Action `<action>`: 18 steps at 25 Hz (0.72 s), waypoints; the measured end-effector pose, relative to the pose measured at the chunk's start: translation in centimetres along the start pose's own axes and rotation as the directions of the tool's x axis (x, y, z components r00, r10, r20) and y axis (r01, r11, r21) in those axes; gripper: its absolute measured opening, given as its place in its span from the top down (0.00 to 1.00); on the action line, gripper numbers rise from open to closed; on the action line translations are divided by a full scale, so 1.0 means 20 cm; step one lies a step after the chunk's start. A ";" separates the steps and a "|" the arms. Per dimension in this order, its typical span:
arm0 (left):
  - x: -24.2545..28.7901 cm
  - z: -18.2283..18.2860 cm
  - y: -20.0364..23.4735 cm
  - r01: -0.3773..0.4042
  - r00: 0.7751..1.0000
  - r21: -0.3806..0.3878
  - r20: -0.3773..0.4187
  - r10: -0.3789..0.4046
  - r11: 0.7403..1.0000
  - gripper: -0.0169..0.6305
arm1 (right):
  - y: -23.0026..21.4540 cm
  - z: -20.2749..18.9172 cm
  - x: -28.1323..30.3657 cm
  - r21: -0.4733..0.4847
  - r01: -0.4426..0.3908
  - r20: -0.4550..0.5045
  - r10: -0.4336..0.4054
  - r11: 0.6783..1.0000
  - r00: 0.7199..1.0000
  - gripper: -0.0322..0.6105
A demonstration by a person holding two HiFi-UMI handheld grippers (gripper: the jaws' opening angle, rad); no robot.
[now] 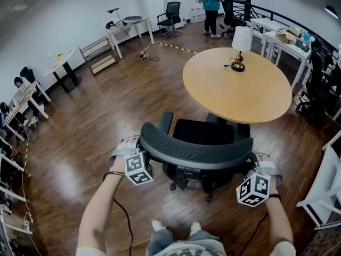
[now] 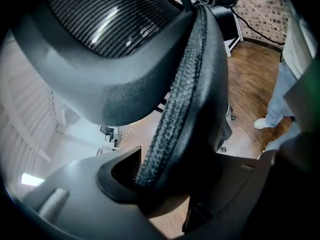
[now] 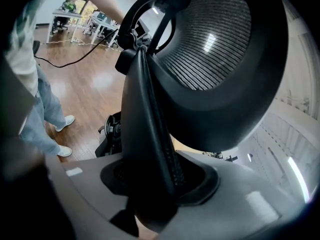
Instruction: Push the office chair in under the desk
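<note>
In the head view a black office chair stands with its mesh backrest toward me and its seat at the near edge of the round wooden desk. My left gripper is at the backrest's left end and my right gripper at its right end. The left gripper view has the backrest's padded rim running down between the jaws of the left gripper, which is shut on it. The right gripper is likewise shut on the rim.
A white-shaded lamp stands on the round desk. White desks and dark chairs line the right side, and a white chair is close on my right. Further back are a wooden rack, another office chair and a standing person.
</note>
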State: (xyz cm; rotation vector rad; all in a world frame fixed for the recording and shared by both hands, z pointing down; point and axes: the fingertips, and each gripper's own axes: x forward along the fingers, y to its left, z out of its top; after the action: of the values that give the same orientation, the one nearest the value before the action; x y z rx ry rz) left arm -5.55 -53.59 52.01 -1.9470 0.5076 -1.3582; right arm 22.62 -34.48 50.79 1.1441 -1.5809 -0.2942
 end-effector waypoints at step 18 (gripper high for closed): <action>0.56 -0.15 0.53 0.019 0.984 0.174 0.172 -0.049 0.985 0.59 | -0.21 0.25 0.43 0.145 0.084 -0.183 -0.056 0.986 0.982 0.65</action>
State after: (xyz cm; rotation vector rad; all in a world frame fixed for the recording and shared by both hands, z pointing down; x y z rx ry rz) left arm -3.49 -69.07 52.21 -1.9179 0.2643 -1.1946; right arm 21.00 -45.13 51.34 1.3095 -1.4261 -0.1144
